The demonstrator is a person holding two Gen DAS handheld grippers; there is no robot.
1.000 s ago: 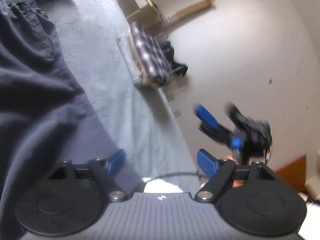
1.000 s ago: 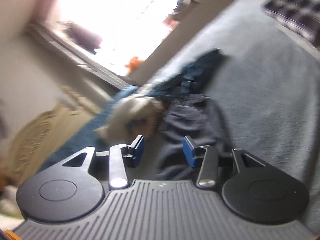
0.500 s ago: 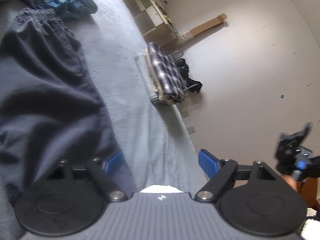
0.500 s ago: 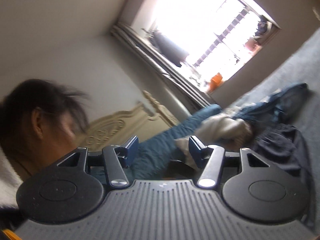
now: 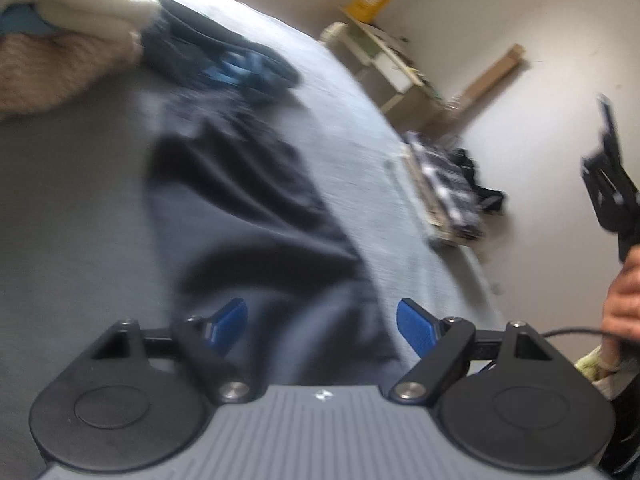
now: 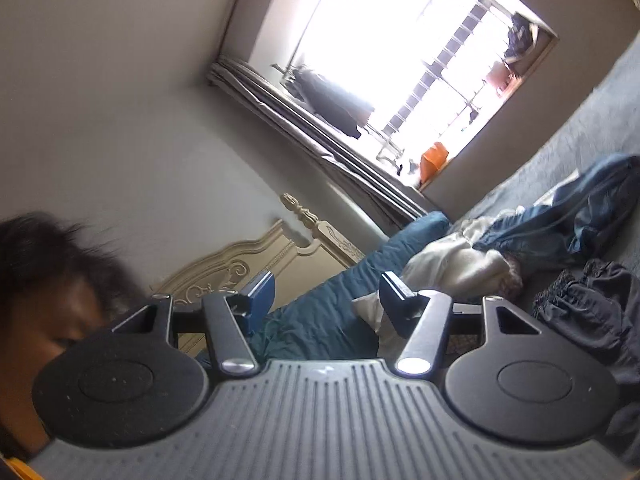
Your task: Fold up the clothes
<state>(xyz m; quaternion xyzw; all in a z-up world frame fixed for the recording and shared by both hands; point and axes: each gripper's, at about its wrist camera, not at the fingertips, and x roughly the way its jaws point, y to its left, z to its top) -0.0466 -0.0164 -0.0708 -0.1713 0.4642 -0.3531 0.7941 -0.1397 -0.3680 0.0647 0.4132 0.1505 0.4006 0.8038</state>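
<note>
Left wrist view: left tool [image 5: 322, 322] jaws wide apart and empty, now swung over the dark trousers [image 5: 256, 216] spread mid-bed [image 5: 360, 128], while the right tool [image 6: 327, 294], apart and empty, has lifted clear — probably lining up a fresh fold.

Both claws [image 5: 322, 326] [image 6: 326, 298] seemingly open, empty

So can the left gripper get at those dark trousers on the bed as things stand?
Probably yes. The left gripper is open and empty, aimed down at the dark trousers lying spread on the grey bed cover, with nothing between them. The blur hides exact clearance.
</note>
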